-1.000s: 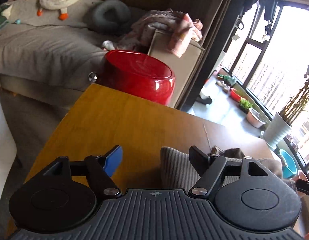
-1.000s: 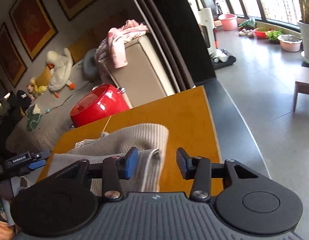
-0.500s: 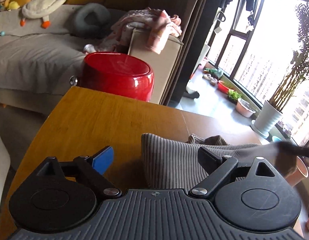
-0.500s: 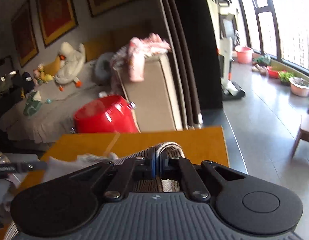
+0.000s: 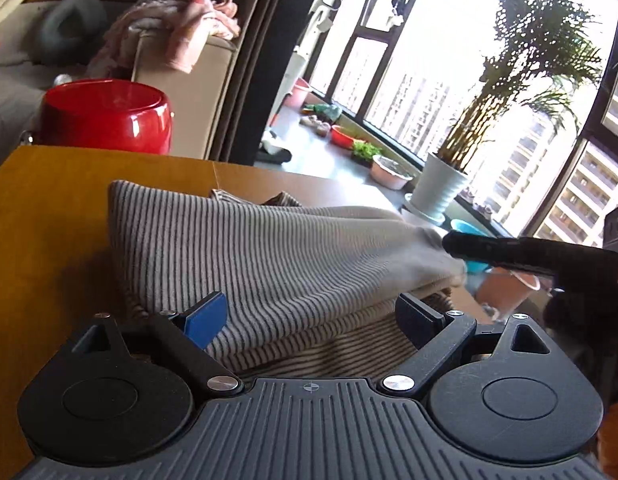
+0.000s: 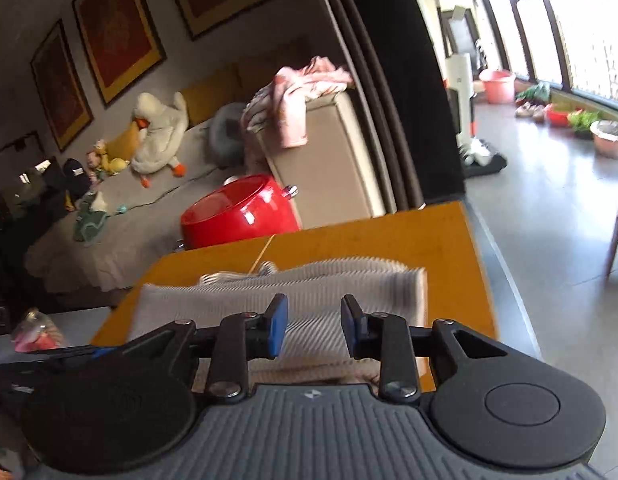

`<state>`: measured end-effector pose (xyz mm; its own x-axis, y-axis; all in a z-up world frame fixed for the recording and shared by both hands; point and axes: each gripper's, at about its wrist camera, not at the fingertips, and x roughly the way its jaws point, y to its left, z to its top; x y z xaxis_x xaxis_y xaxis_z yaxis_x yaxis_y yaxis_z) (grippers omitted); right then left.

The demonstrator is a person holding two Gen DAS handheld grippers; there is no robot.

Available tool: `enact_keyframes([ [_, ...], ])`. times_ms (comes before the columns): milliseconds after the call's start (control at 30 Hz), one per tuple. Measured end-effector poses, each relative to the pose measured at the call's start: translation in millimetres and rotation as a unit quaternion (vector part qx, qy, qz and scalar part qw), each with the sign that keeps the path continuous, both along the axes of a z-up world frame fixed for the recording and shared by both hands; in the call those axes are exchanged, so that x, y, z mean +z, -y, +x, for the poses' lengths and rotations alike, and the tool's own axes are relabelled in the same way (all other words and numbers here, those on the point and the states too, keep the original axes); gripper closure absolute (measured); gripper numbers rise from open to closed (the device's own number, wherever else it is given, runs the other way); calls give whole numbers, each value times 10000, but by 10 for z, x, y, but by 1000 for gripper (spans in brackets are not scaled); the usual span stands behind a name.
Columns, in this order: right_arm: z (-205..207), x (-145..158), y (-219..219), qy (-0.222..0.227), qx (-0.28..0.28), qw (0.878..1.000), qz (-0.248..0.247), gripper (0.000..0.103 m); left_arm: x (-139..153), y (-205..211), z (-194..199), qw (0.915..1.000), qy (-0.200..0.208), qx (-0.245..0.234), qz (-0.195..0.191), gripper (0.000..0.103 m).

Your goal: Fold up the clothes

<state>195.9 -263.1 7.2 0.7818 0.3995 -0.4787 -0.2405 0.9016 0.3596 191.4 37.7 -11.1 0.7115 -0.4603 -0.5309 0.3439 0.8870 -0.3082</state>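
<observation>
Both grippers, left (image 5: 311, 316) and right (image 6: 313, 326), gaped empty over the sweater (image 5: 269, 256); its loose top fold could slip open.

Left claw (image 5: 311, 316) spread wide, right claw (image 6: 313, 326) parted, both level, side by side.

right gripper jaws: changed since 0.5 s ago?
Yes. The right gripper was shut on the striped garment; now open, fabric lying on the orange table.
</observation>
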Motion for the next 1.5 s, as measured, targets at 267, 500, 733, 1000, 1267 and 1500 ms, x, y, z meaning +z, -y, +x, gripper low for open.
enact_keyframes([
  [267, -238, -396, -238, -478, 134, 9987, 128, 72, -149, -213, 142, 9982, 149, 336, 465, 10],
  [500, -272, -403, -323, -460, -168, 9988, -8, 72, -146, -248, 112, 9986, 158, 348, 355, 7],
  [733, -298, -391, -427, -391, -228, 9983, -367, 70, -142, -197, 133, 9984, 157, 309, 443, 3],
  [1000, -458, -374, -393, -296, -380, 9978, -445, 67, -137, -169, 46, 9978, 217, 331, 526, 2],
  [1267, -777, -398, -269, -322, -649, 9973, -137, 65, -134, -252, -286, 9989, 283, 257, 268, 0],
  [1500, -800, -363, -445, -310, -566, 9953, -716, 63, -142, -303, -297, 9991, 252, 305, 136, 0],
])
